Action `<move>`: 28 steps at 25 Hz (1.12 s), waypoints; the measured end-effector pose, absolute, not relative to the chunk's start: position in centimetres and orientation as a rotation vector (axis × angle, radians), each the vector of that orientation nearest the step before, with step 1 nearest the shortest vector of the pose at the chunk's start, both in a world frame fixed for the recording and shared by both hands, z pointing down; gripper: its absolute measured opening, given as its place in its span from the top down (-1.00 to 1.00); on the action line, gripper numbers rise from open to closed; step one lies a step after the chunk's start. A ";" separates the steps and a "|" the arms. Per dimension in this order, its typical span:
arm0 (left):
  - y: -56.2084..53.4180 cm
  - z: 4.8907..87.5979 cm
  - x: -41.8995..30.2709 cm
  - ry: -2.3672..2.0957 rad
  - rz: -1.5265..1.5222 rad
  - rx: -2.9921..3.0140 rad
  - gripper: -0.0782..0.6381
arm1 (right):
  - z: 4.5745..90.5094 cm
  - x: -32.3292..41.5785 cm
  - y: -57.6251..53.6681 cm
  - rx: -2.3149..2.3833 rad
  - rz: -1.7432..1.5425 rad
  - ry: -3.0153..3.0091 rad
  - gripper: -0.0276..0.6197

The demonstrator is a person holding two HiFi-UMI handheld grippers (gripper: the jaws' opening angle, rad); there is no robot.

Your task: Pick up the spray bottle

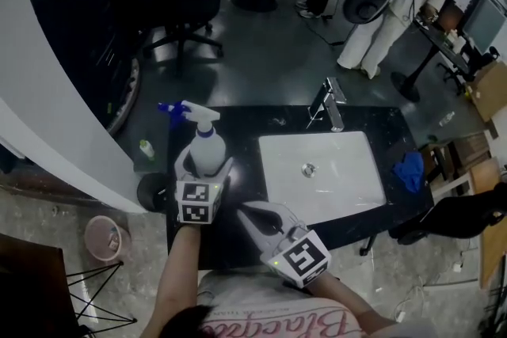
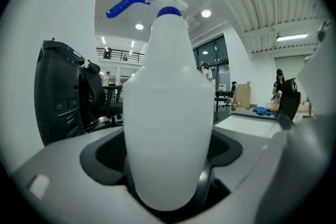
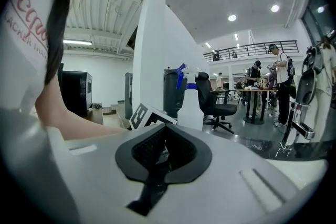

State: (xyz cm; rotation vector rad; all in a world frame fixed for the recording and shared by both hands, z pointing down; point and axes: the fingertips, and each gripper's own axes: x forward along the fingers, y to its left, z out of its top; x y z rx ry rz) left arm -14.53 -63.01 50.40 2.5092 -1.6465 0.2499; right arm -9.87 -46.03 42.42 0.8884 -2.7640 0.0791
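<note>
The spray bottle [image 1: 204,148] is white with a blue collar and blue trigger, and it stands upright on the black countertop [image 1: 242,123] left of the sink. My left gripper [image 1: 206,164] reaches in from the near side with its jaws spread wide on either side of the bottle's body. In the left gripper view the bottle [image 2: 169,113] fills the gap deep between the jaws, and the dark pads [image 2: 107,152] do not visibly press on it. My right gripper [image 1: 244,211] hovers near the counter's front edge with its jaws together and nothing in them. Its own view shows the bottle [image 3: 190,107] some way ahead.
A white sink basin [image 1: 321,170] with a chrome faucet [image 1: 329,103] takes up the counter's right half. A blue cloth [image 1: 409,170] lies at the far right edge. A white wall [image 1: 47,131] runs along the left; a pink bin [image 1: 103,237] and an office chair [image 1: 186,8] stand on the floor.
</note>
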 end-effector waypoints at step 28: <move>-51.9 39.2 -12.0 -1.664 0.113 2.678 -0.34 | 38.6 -7.4 -42.0 1.009 0.021 -2.882 0.91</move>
